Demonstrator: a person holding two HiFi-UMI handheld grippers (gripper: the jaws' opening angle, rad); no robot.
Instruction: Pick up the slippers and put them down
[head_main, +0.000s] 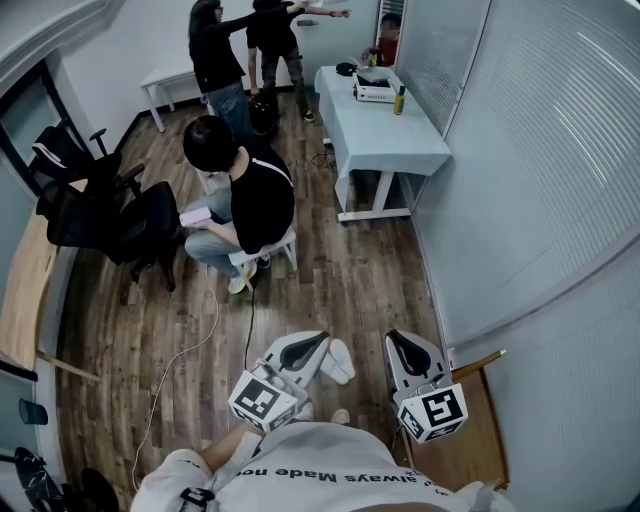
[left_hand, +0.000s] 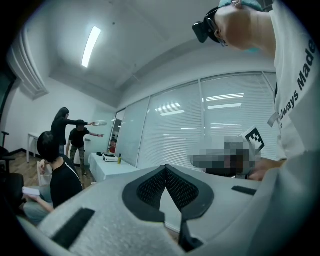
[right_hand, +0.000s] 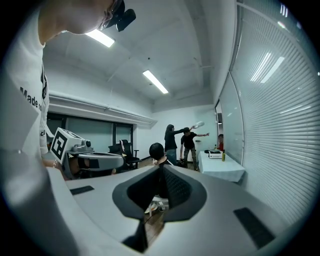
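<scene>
- Both tongs are held up close to the wearer's chest, pointing roughly level. The left tongs are closed tip to tip with nothing between the jaws. The right tongs are likewise closed and empty.
- A flat white slipper-like shape lies on the brown wood-plank floor, below and between the two tongs. Neither touches it.
- My read: with no slipper in either grip, the pickup is either not started or the set-down is already done. The pictures can't decide which.
- A second white bit, nearer the wearer than the tongs, is mostly cut off by the white printed shirt. It may be the other slipper, but I'm unsure.
- Both gripper views look out across the room and show no slipper.
</scene>
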